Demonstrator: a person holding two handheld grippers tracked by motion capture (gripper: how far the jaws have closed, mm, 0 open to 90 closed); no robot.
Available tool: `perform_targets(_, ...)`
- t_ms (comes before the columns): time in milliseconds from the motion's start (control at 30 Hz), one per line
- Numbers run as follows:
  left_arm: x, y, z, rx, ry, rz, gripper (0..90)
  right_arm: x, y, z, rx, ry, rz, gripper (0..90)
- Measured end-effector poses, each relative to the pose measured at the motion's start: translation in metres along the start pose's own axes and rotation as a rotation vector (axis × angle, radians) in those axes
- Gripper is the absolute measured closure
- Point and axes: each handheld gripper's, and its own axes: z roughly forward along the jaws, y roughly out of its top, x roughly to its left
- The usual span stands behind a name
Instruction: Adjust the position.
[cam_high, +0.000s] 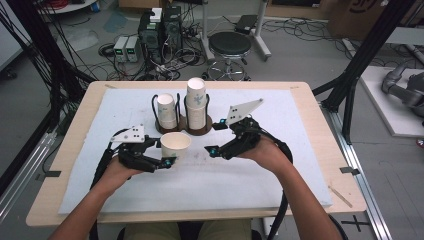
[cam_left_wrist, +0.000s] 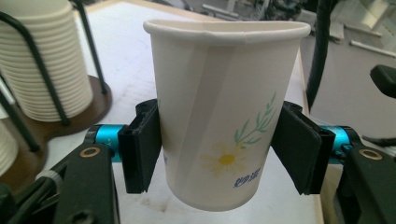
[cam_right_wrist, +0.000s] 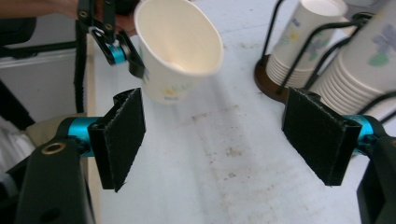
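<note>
Beyond the table's far edge, around twelve o'clock, a black round stool (cam_high: 230, 45) stands among tangled cables and a cluster of electronic boxes (cam_high: 150, 35) on the floor. On the white mat (cam_high: 280, 170) covering the wooden table (cam_high: 70, 145), a dark wire cup holder (cam_high: 182, 120) sits near the middle, toward the far side, carrying two stacks of paper cups: a taller stack (cam_high: 196, 102) at its three o'clock side and a shorter stack (cam_high: 166, 110) at nine. Just nearer the person, the left gripper (cam_high: 167, 161) has its pads pressed on both sides of a single paper cup (cam_left_wrist: 224, 116), printed with a daisy, upright and empty as far as its mouth shows. The right gripper (cam_high: 212, 150) hovers at the cup's three o'clock, jaws spread wide with nothing between them.
</note>
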Motion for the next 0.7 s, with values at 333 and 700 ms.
perform_targets(333,0.007,-0.018,-0.025,-0.120,0.092,-0.006,34.9,-0.005,-0.050,-0.018,-0.104,-0.187,0.097,21.8)
perform_targets(700,0.014,-0.034,-0.047,-0.222,0.182,-0.019,34.5,-0.008,-0.110,-0.030,-0.121,-0.336,0.221,21.7)
